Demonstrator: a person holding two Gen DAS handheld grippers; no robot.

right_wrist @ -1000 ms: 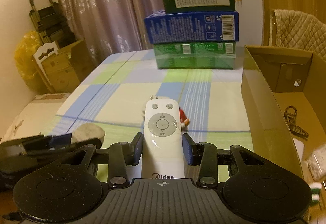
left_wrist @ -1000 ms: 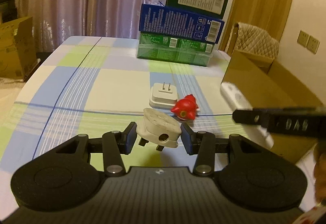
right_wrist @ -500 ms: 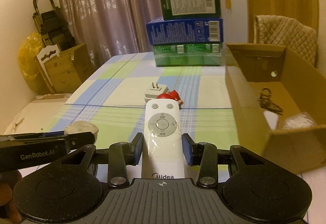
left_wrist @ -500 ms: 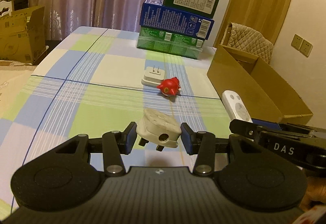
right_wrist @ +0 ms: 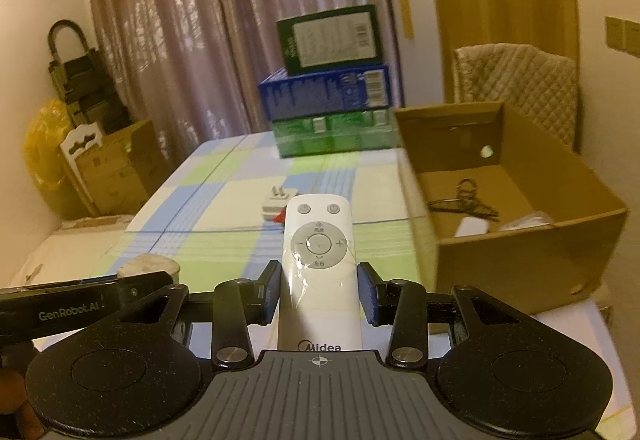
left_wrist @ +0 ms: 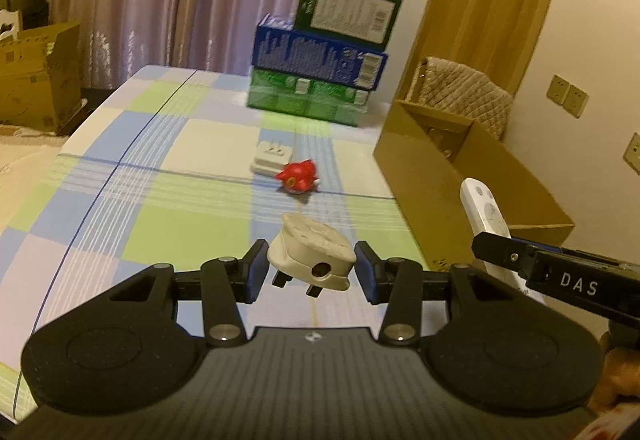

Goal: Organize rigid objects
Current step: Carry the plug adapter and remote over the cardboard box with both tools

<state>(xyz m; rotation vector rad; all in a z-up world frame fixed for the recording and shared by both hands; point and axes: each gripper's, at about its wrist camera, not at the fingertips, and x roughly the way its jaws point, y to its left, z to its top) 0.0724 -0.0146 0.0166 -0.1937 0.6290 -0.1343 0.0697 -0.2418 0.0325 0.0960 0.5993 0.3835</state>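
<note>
Left wrist view has my left tongs point(left_wrist: 311, 272) pinching a worn white plug adapter point(left_wrist: 312, 254) across its body, prongs hanging beneath, lifted clear of the desk point(left_wrist: 168, 224). I judge the sideways grip keeps the prongs free so it can be dropped straight into a container. Right wrist view shows my right tongs point(right_wrist: 319, 294) pressed onto a white Midea remote point(right_wrist: 319, 260), clamped at its lower half with the buttons facing up and its long end pointing ahead; that hold keeps it level for a tip-in release.

Ahead and to the right of both tongs sits an open cardboard box point(right_wrist: 520, 260), which I take as the destination: it already holds a bunch of keys point(right_wrist: 466, 200) and some pale items I cannot identify. Its near wall rises between the right tongs and the box floor, so I would need to clear that edge. Straight ahead of the left tongs, still on the checked cloth, lie a white charger point(left_wrist: 270, 160) with prongs up and, touching or just beside it, a small red toy point(left_wrist: 298, 178); I judge those remain to sort. Further beyond stands a stack of cartons point(left_wrist: 324, 68), well apart from my path. The right tongs hover close beside the left, so I must mind a collision
</note>
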